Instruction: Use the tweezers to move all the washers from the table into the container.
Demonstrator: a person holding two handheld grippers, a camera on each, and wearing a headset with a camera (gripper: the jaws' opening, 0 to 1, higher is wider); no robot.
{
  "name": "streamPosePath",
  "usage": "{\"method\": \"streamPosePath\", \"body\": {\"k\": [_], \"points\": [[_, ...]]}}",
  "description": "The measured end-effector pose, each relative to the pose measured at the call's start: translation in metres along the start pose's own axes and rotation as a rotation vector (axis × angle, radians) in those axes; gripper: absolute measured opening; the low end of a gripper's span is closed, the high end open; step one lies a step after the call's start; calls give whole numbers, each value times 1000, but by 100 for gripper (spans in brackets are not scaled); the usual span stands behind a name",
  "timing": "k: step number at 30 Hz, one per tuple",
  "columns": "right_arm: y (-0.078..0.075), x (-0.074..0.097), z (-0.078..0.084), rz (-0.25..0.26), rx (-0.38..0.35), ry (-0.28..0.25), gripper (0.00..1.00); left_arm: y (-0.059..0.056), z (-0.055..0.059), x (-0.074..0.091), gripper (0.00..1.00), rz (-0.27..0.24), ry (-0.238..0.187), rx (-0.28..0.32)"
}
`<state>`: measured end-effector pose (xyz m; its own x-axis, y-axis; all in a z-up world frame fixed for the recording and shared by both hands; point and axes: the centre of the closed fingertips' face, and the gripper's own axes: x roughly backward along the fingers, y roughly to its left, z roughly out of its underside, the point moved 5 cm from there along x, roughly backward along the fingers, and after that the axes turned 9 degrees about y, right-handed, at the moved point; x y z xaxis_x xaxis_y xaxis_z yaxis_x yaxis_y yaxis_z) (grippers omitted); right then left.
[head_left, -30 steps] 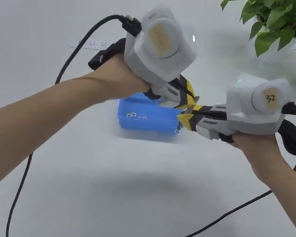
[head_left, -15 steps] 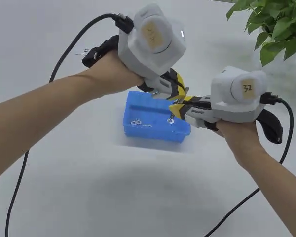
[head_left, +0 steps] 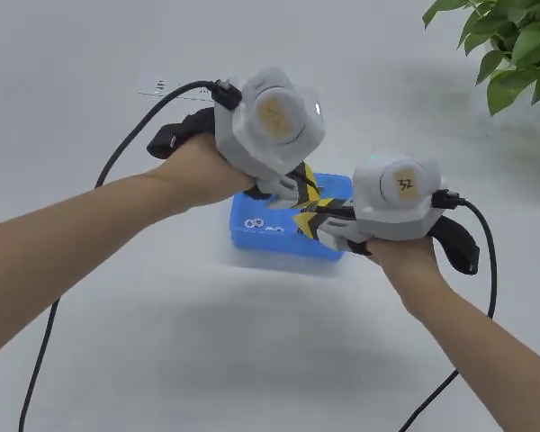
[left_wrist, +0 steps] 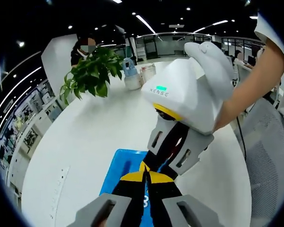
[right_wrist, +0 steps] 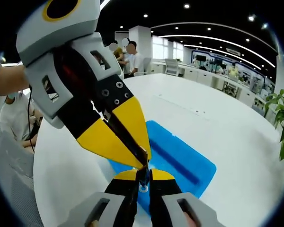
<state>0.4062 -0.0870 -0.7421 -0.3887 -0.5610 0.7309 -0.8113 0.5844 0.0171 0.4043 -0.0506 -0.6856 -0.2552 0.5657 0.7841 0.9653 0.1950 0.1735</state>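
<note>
In the head view the left hand (head_left: 202, 166) comes in from the left of the frame with its forearm level and tips the left gripper (head_left: 308, 200) down and to the right. The right hand (head_left: 405, 261) rises from the lower right and points the right gripper (head_left: 304, 220) leftward. The 2 sets of yellow tips meet at centre frame, over the blue container (head_left: 270, 243). In the right gripper view both pairs of jaws are pinched to a narrow slit on the thin dark tweezers (right_wrist: 143, 181), the left gripper's from the upper left and the right gripper's from the bottom edge. 1 small washer (right_wrist: 143, 188) sits at the tweezers' tip, just below the right gripper's yellow tips and above the container's floor. At least 2 more washers (head_left: 253, 222) lie in the container's left half. A green plant (head_left: 513, 45) fills the upper right corner.
</note>
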Motion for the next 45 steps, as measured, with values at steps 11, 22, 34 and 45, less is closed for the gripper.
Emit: {"method": "streamPosePath", "body": {"k": [11,22,34,45], "points": [[6,9,-6,18,73,13,6,-4,2,14,0,-23,-5,-35],[39,54,-14,51,194,-16,8,-42,-16,74,0,-64,-154,-11],[81,72,13,62,251,39,9,-90,16,86,0,-34,-123,-38],[95,52,65,37,170,166,10,-117,52,40,0,74,-62,-4]]}}
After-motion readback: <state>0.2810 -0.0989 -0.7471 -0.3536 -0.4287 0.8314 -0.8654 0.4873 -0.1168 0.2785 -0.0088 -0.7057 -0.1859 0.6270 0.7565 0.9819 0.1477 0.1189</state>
